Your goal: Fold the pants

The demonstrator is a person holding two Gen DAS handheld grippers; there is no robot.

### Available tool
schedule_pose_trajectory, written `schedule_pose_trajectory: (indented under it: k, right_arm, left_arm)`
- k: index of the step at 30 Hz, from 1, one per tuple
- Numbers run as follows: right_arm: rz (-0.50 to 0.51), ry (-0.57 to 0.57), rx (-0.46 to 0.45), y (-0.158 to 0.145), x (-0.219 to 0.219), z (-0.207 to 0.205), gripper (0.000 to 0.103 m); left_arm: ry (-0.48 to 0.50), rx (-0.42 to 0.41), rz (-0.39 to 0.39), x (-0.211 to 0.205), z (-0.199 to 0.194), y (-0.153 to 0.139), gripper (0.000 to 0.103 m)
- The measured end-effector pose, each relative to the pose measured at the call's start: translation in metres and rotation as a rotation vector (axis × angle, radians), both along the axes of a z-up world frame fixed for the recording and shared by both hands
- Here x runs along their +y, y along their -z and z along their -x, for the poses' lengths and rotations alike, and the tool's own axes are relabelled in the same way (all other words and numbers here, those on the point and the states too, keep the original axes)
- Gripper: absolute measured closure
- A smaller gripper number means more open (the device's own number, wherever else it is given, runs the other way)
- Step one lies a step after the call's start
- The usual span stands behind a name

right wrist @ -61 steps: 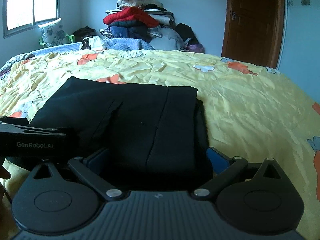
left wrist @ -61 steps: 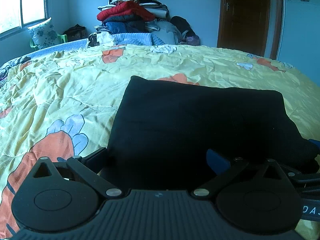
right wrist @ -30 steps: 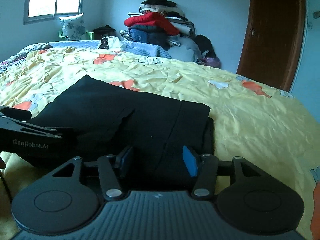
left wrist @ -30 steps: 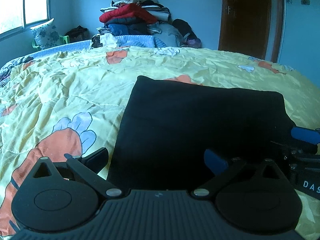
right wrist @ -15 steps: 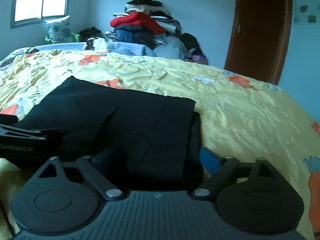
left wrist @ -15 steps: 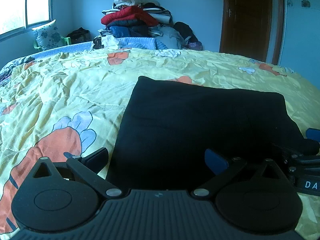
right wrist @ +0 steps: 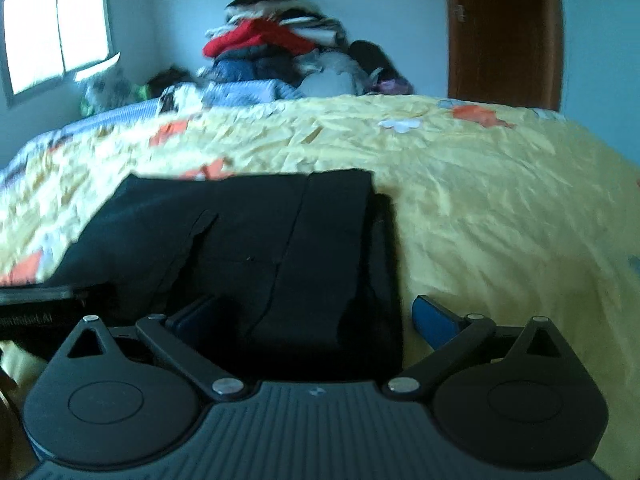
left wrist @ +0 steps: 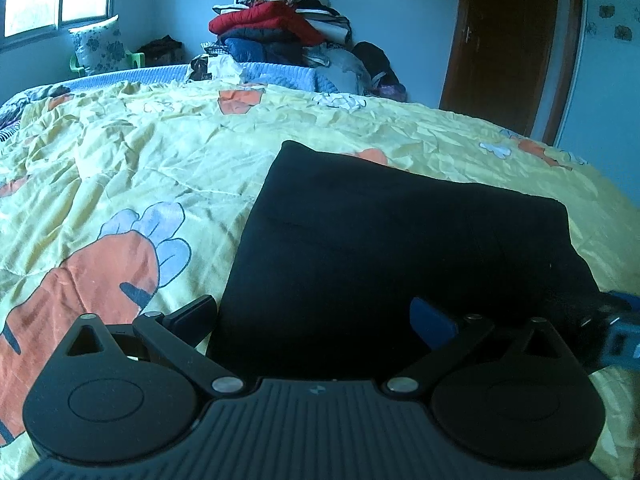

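Right wrist view: right gripper (right wrist: 314, 318) jaws spread wide, gripping nothing; folded black fabric pants (right wrist: 260, 240) near edge lies between them.

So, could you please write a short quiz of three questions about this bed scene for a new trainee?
1. True or false: the black pants lie folded flat on the yellow bedspread.
2. Which stands behind the bed: A) a pile of clothes, B) a bookshelf, C) a television?
3. Fill in: the jaws of the right gripper and of the left gripper stand ____.

Key: 1 true; 2 A; 3 open, each straddling the near edge of the pants.
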State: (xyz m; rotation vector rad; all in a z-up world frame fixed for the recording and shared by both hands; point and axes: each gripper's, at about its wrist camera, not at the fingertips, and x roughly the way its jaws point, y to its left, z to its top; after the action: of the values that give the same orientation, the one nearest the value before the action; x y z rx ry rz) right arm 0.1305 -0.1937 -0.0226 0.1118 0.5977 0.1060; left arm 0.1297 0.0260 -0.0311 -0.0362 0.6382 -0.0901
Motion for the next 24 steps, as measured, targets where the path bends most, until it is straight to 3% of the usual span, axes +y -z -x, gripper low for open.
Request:
schedule_pose_trajectory:
  k: [2, 4, 7, 9, 12, 17, 24]
  right_arm:
    - [0.024, 0.038, -0.081, -0.007, 0.001, 0.016, 0.000]
    - [0.074, 0.007, -0.161, -0.015, 0.010, 0.031, 0.000]
    - [0.168, -0.080, -0.190, -0.023, 0.032, 0.039, 0.006]
    - [0.178, -0.128, -0.170, -0.022, 0.041, 0.037, 0.035]
    - [0.194, -0.161, -0.123, -0.014, 0.045, 0.032, 0.050]
    - [0.277, -0.134, -0.104, -0.005, 0.048, 0.031, 0.050]
    - [0.306, -0.135, -0.105, -0.002, 0.050, 0.030, 0.049]
  left_arm:
    - [-0.001, -0.005, -0.011, -0.002, 0.001, 0.000, 0.000]
    - [-0.001, -0.008, -0.016, -0.003, 0.001, 0.000, 0.000]
    - [-0.001, -0.008, -0.016, -0.002, 0.001, 0.000, 0.000]
    - [-0.001, -0.008, -0.018, -0.002, 0.001, 0.000, 0.000]
    - [-0.001, -0.011, -0.024, -0.003, 0.001, 0.000, 0.000]
    - [0.000, -0.015, -0.031, -0.004, 0.001, 0.000, 0.000]
    - [0.000, -0.021, -0.043, -0.005, 0.002, 0.000, 0.000]
